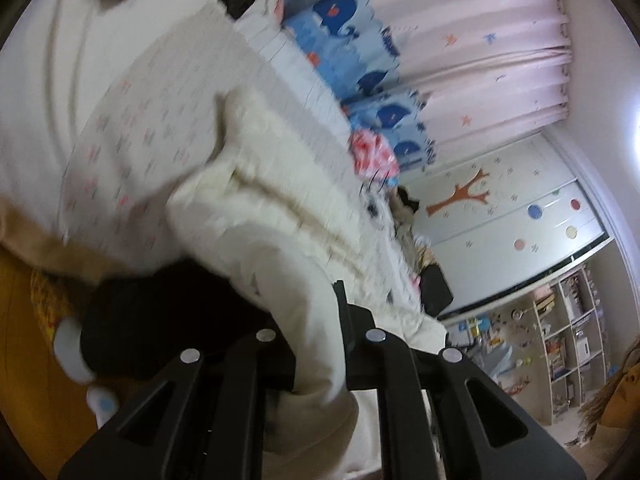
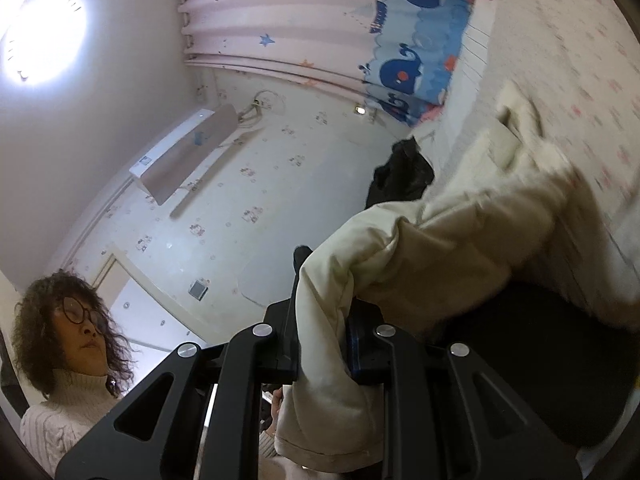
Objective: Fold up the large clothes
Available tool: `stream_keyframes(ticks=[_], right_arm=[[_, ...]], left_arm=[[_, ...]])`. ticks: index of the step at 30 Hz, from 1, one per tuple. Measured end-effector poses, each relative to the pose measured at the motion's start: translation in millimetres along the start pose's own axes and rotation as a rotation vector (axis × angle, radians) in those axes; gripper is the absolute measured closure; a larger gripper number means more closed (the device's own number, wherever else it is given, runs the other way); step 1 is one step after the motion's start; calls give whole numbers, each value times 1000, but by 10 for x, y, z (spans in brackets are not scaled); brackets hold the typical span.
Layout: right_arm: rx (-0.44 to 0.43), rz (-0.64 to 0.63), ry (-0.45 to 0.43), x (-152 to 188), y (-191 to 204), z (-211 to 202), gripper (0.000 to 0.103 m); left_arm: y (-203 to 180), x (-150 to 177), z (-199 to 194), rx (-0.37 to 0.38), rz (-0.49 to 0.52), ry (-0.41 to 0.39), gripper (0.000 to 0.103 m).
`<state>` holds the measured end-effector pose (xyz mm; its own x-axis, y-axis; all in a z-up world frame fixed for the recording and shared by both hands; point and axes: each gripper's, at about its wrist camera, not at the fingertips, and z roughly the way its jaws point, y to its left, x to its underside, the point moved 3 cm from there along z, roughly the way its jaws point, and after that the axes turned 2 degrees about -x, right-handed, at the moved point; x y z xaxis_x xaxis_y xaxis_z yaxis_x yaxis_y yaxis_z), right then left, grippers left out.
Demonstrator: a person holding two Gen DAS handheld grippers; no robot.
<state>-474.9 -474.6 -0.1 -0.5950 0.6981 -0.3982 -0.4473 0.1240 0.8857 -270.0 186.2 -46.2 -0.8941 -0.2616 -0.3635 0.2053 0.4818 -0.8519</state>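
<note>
**Left wrist view: cream garment pinched in both your grippers, lifted off the bed**

The cream garment [image 1: 256,216] is thick and padded, and it hangs bunched between your two grippers above the bed [image 1: 132,120]. Your left gripper [image 1: 320,336] is clamped tight on a fold of it; the cloth runs up between the fingers and drapes back over the tool. Its far end trails down onto the bedspread with small pink and grey marks.

In the right wrist view the same garment [image 2: 460,240] is squeezed between the fingers of your right gripper [image 2: 324,344], jaws closed on the fabric, and a hemmed edge hangs below the tool. A dark garment [image 2: 404,176] lies on the bed just past the cream one.

Behind the bed hangs a pink star curtain [image 1: 480,40] with a blue whale border. A wardrobe [image 1: 520,216] with a tree sticker and a shelf unit [image 1: 568,328] stand on the right of the left view. An air conditioner [image 2: 184,152] and a ceiling light [image 2: 44,36] show on the right wrist camera, with a person in a white knit sweater [image 2: 64,412] at lower left.
</note>
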Motion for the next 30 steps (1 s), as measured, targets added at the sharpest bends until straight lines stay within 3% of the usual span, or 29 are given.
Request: stream_keyframes(ticks=[6,16,23,28,30], right_arm=[[-22,-35,-33,-548,-7,401,86],[74,3,-78,-1515,-576,1119,86],[295,113,-143,-2189,-1537,1569,86],[527,274,-162,-2287,-2531,1694,86],[559,337,-170,-2266,-2831,1714,86]], left_arm=[[-161,-616,227,33,-4,-69,90],[44,-1692,965,37,-105,-132,90],[334,-2379,1674,7,-204,-174,90],[880,-2530,2300,-127,-315,-151,90],[1075,-2497,2486,-164,-328,-135,89]])
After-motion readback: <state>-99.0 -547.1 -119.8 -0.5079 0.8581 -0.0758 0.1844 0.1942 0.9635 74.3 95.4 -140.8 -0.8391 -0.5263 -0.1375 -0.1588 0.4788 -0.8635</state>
